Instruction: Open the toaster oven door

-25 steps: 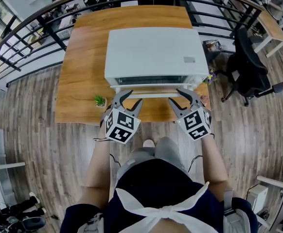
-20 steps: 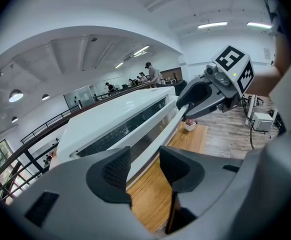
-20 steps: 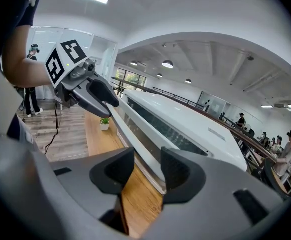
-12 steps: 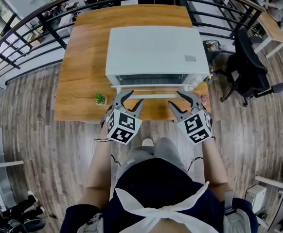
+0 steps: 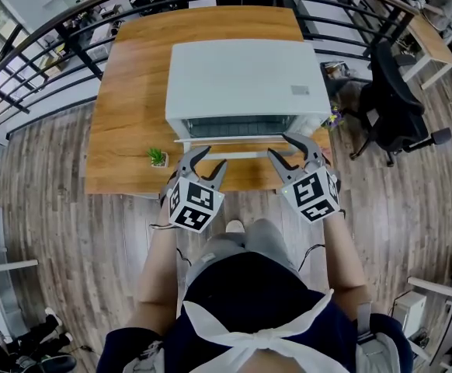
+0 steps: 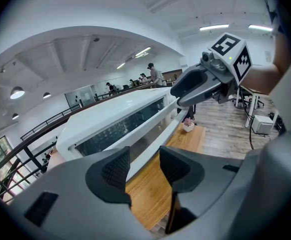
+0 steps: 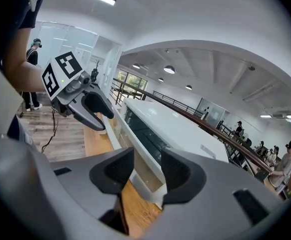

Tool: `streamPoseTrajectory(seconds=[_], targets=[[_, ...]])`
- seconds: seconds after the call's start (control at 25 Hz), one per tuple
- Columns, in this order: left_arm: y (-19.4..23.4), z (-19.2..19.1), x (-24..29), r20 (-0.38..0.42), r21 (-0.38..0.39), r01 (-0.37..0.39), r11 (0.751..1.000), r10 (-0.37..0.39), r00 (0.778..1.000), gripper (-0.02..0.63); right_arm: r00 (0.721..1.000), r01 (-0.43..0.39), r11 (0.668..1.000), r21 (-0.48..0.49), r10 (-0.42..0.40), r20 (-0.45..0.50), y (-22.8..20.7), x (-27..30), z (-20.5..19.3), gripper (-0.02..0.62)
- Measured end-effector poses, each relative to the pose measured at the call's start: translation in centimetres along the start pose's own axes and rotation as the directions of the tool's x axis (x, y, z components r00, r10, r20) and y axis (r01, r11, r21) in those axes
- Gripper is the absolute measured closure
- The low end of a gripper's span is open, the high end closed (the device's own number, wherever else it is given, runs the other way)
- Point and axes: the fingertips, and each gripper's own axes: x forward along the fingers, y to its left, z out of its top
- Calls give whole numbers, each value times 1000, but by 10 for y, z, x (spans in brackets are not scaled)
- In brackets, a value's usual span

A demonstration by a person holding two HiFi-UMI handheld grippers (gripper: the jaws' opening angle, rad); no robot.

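Two grippers at the desk (image 5: 133, 92): head view, left gripper (image 5: 214, 156) and right gripper (image 5: 280, 146) meet the shut oven's (image 5: 241, 76) handle (image 5: 245, 155), right slightly risen; left gripper view, fingers released astride handle; right gripper view, fingers just narrowing round handle, not yet clenched, pull pending.

Right tool (image 5: 277, 144) raised toward oven handle (image 5: 238, 153); jaws closing slightly, handle between.

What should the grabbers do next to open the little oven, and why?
Probably close both onto the handle. The door looks shut, and the handle sits in line between the left gripper's open fingers and the right gripper's, which have just been closing but grip nothing yet.
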Motion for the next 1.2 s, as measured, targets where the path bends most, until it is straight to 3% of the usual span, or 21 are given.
streamPoseTrajectory(seconds=[0.36,1.2], targets=[[-6,-3,0,-2,-10,1,1000,-1,1000,414,996,-14,997,-77,8,-86,4,18,-17,425],[-23,-17,-7,1,-69,34,997,-34,999,416,995,-19,996,-91,9,-102,16,15,-32,503]])
